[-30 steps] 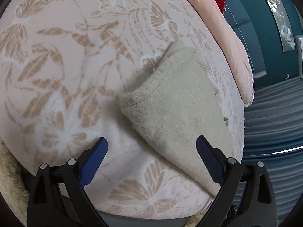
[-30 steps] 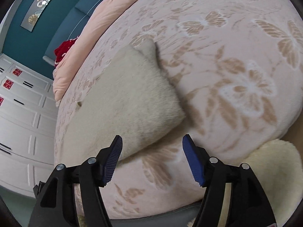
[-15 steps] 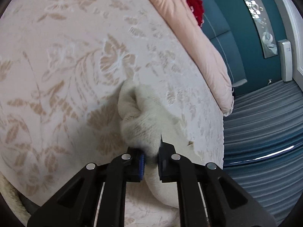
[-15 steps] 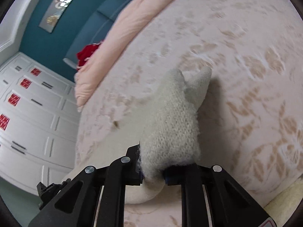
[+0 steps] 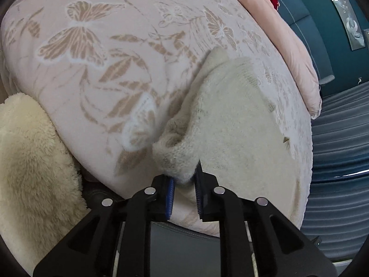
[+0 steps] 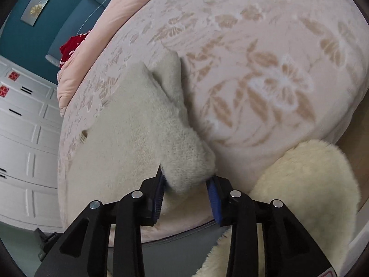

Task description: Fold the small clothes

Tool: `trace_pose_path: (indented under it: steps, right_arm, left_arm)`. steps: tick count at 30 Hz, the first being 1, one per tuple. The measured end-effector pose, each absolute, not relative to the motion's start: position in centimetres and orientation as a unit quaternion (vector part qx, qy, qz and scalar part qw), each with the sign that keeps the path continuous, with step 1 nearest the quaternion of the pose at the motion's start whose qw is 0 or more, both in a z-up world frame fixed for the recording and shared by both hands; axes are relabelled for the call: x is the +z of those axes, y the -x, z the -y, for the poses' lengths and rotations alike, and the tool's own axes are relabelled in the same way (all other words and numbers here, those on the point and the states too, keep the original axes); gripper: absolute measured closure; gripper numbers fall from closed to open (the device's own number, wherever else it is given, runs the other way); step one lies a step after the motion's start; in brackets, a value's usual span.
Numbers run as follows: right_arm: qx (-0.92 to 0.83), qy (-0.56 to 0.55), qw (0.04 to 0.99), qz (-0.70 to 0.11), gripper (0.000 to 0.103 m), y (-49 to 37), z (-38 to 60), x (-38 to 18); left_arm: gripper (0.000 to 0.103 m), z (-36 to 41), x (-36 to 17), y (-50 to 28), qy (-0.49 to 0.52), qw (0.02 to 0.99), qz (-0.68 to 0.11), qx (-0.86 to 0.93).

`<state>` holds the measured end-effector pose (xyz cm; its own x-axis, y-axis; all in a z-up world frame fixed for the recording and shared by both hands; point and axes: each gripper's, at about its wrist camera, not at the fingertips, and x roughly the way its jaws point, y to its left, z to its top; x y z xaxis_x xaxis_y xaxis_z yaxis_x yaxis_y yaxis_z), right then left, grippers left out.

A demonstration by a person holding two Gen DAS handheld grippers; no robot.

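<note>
A: Both claws clamped. Left gripper (image 5: 183,183) pinching the near left corner of the knit (image 5: 230,124), fuzzy cloth bunched between the blue pads.

B: Same on the other side. Right gripper (image 6: 188,185) biting a thick wad of the knit (image 6: 129,120) at the near right corner. Jaws held well apart by the bulk there.

A: Garment otherwise lying on the floral blanket (image 5: 96,73), close to the near edge of the bed. Far end spread flat, pointing toward the pink duvet (image 5: 288,30).

B: Looks like the fold itself, mid-step. Both near corners gripped, hem lifted clear of the blanket.

A: Next, probably: raise both corners together, carry forward over the body, lay onto the far edge.

B: Calls for level claws and matched pace, else a skewed crease. Soft, stretchy stuff, likely to sag in the middle.

A: Then release both, edges lined up.

B: Fleece (image 6: 306,184) just beside, at the bed's near edge. Not to be snagged.
</note>
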<state>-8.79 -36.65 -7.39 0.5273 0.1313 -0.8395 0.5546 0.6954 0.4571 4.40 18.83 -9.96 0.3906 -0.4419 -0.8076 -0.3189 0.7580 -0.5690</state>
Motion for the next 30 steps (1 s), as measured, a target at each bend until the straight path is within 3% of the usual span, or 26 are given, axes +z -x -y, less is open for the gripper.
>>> trace_pose_path:
  steps: [3, 4, 7, 9, 13, 17, 21, 26, 30]
  right_arm:
    - [-0.205, -0.285, 0.826, -0.441, 0.061, 9.2, 36.5, -3.4]
    - [-0.197, -0.277, 0.838, -0.427, 0.063, 8.8, 36.1, -2.2]
    - [-0.094, -0.250, 0.863, -0.429, 0.086, 5.1, 32.2, 0.3]
    - [-0.017, -0.213, 0.865, -0.454, 0.103, 1.8, 27.4, 0.7]
    - [0.061, -0.130, 0.862, -0.485, 0.103, -4.4, 18.4, -0.5]
    - [0.063, -0.123, 0.843, -0.519, 0.103, -9.3, 14.7, -3.3]
    - [0.046, -0.099, 0.798, -0.593, 0.103, -12.4, 13.4, -10.0]
    - [0.046, -0.200, 0.801, -0.562, 0.103, -11.4, 15.5, -6.6]
    - [0.019, -0.143, 0.784, -0.604, 0.103, -12.2, 14.8, -9.3]
  left_arm:
    - [0.053, -19.2, -9.8, -4.6, 0.370, 0.755, -0.540, -0.045]
    - [0.049, -19.3, -9.8, -4.5, 0.375, 0.756, -0.535, -0.039]
    - [0.040, -18.5, -9.9, -4.0, 0.387, 0.755, -0.528, -0.040]
    - [0.037, -17.6, -10.3, -3.8, 0.389, 0.748, -0.535, -0.045]
    - [0.037, -16.4, -11.1, -4.3, 0.394, 0.737, -0.546, -0.052]
    - [0.037, -16.4, -11.0, -4.7, 0.393, 0.743, -0.539, -0.050]
    - [0.037, -16.7, -11.7, -5.2, 0.387, 0.741, -0.546, -0.045]
    - [0.035, -17.6, -12.8, -5.4, 0.418, 0.726, -0.543, -0.053]
    - [0.029, -17.4, -12.9, -5.7, 0.427, 0.732, -0.529, -0.045]
